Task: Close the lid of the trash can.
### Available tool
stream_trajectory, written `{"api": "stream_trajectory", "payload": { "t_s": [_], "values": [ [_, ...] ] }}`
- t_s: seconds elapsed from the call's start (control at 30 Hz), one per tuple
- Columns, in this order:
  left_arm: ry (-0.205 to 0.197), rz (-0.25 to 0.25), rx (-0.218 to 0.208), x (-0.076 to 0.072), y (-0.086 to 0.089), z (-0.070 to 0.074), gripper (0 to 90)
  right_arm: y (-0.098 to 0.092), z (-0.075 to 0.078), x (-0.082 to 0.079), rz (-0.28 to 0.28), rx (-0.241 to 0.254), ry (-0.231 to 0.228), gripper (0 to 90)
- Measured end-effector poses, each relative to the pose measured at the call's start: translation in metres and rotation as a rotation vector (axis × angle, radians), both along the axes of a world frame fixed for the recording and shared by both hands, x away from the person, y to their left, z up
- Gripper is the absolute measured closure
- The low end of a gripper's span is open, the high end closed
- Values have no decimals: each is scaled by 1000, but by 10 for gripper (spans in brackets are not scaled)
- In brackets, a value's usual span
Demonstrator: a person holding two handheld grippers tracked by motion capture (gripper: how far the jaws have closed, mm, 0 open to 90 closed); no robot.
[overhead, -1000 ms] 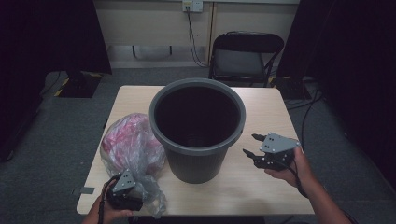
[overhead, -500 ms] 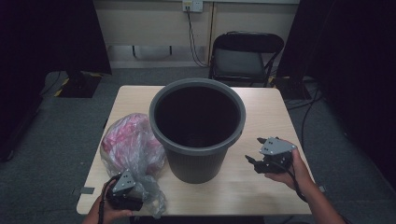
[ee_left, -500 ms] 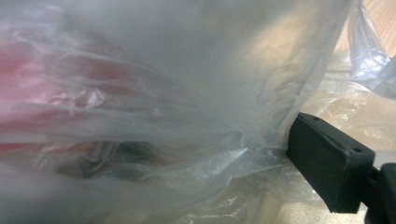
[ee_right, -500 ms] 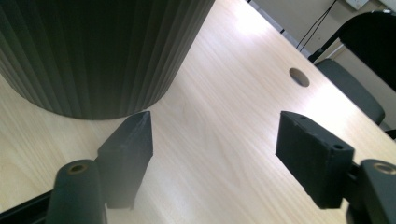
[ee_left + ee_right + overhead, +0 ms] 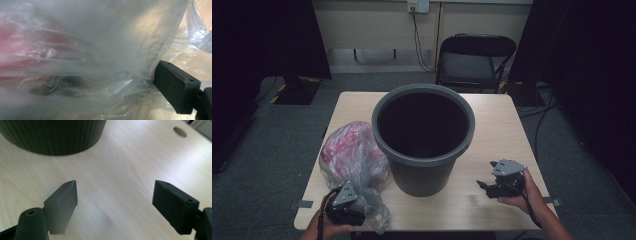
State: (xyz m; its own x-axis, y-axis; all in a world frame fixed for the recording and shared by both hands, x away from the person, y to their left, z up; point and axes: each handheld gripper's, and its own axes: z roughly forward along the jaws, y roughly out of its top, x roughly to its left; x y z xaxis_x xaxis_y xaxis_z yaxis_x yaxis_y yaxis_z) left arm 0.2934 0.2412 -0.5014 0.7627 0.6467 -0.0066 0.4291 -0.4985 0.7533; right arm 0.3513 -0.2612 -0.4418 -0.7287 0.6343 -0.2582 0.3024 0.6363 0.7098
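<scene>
Pale wood table (image 5: pixel 502 130) is standing on grey carpet, with a black folding chair (image 5: pixel 474 57) behind its far edge and a wall socket above that. Your left gripper (image 5: pixel 343 206) is sitting at the near left corner, pressed into the clear plastic bag (image 5: pixel 354 157); in the left gripper view one black jaw is showing at the lower right with the film bunching against its inner face, the other jaw is hidden by plastic, so you cannot tell whether the grip is closed on the bag. Your right gripper (image 5: pixel 487 186) is hovering low over bare tabletop at the near right; its jaws have just been opening and are now standing wide apart, with nothing between them but wood, as the right gripper view (image 5: pixel 113 195) is showing. Moving outward, the bag is lying on the table just left of the grey bucket (image 5: pixel 423 142), touching its side, and pink material is showing through the film. That bucket is standing upright at the table's centre, its ribbed wall appearing near your right gripper's jaws but apart from them. One round cable hole (image 5: pixel 180 131) is showing in the tabletop beyond.
</scene>
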Motion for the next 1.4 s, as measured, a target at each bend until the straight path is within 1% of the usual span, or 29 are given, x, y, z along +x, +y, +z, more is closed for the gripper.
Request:
{"api": "stream_trajectory", "payload": {
  "t_s": [0.07,0.27,0.3,0.37,0.43,0.6,0.67,0.73,0.8,0.83,0.9,0.97,1.4],
  "values": [
    [0,0,2,0,0,0,205,-4,-7,-3,-8,5,16,191],
    [0,0,2,1,0,0,205,-17,-23,-13,-31,47,67,188],
    [1,0,3,1,0,0,205,-20,-25,-14,-39,56,72,188],
    [1,0,4,1,0,0,206,-26,-28,-18,-50,90,88,189],
    [2,0,4,1,0,0,205,-33,-32,-21,-68,98,100,187],
    [2,-1,4,1,0,0,205,-47,-40,-29,-93,154,143,184],
    [1,-1,3,1,0,0,205,-50,-45,-31,-97,149,156,187],
    [1,-1,3,1,0,0,205,-50,-50,-34,-97,131,184,185],
    [0,-2,2,0,0,0,205,-51,-52,-35,-87,141,209,183],
    [0,-2,1,0,0,0,206,-52,-53,-35,-89,146,212,174],
    [-1,-3,1,0,0,0,205,-52,-55,-35,-91,163,203,157],
    [0,-4,1,0,1,0,205,-54,-57,-34,-82,178,188,158],
    [3,-7,5,1,0,0,205,-55,-57,-35,-84,177,189,158]
  ]
}}
